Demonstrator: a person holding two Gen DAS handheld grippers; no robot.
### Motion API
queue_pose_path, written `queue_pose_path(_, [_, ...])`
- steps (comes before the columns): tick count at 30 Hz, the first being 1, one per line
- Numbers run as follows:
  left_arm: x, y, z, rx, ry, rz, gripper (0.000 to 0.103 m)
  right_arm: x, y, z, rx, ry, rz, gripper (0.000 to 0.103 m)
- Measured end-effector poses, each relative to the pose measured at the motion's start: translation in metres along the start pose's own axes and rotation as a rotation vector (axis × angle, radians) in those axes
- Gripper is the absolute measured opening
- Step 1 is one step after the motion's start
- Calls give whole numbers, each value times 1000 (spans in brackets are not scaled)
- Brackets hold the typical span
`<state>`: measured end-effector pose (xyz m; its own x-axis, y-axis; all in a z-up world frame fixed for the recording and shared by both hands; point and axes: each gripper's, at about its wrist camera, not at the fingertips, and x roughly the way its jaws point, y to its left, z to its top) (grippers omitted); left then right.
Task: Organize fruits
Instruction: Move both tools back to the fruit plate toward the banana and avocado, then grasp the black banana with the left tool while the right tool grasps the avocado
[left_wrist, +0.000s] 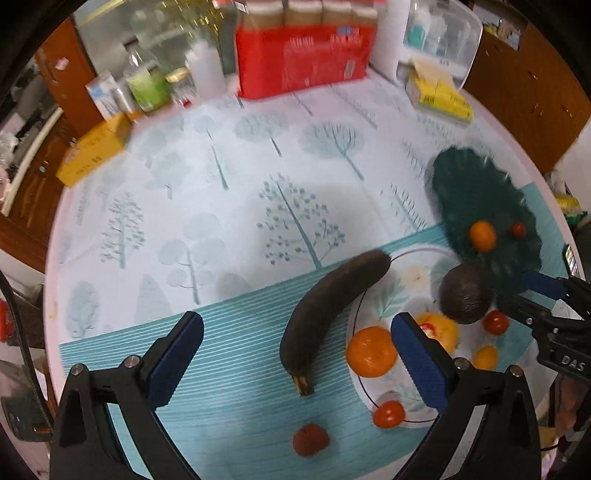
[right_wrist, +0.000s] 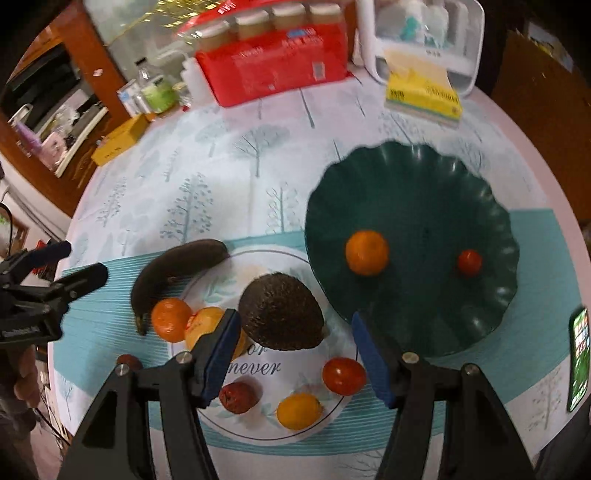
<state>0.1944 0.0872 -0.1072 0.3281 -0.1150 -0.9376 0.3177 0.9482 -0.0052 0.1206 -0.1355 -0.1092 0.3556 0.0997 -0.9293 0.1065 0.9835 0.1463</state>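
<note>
A blackened banana (left_wrist: 325, 310) lies on the teal band of the tablecloth. My left gripper (left_wrist: 295, 325) hangs open above it, one finger on each side. My right gripper (right_wrist: 295, 321) is open over a dark avocado (right_wrist: 280, 310) and its pads do not touch it. Around the avocado lie an orange (right_wrist: 170, 319), a yellow-orange fruit (right_wrist: 201, 325), a tomato (right_wrist: 343, 375), a small yellow fruit (right_wrist: 298, 410) and a dark red fruit (right_wrist: 236, 397). The green scalloped plate (right_wrist: 406, 184) holds another orange (right_wrist: 366, 252) and a small tomato (right_wrist: 469, 262).
A red pack (right_wrist: 273, 70) of jars, bottles, a white container (right_wrist: 424, 40) and yellow boxes (right_wrist: 421, 99) line the table's far side. A phone (right_wrist: 578, 365) lies at the right edge. Another dark red fruit (left_wrist: 310, 439) sits near the front edge.
</note>
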Motion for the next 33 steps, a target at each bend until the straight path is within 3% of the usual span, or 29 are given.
queue_pose_path(10, [58, 0, 10, 28, 79, -86, 94, 31, 8, 0, 59, 46, -13, 64])
queue_pose_path(17, [84, -5, 13, 32, 129, -117, 80, 44, 9, 4, 111, 66, 22, 68])
queue_pose_path(25, [93, -11, 16, 39, 135, -132, 69, 68, 16, 4, 135, 134, 23, 67])
queue_pose_path(29, [91, -17, 16, 53, 128, -147, 55, 69, 15, 2, 138, 127, 26, 66])
queue_pose_path(33, [88, -20, 15, 60, 113, -136, 51, 67, 19, 0, 109, 114, 2, 65])
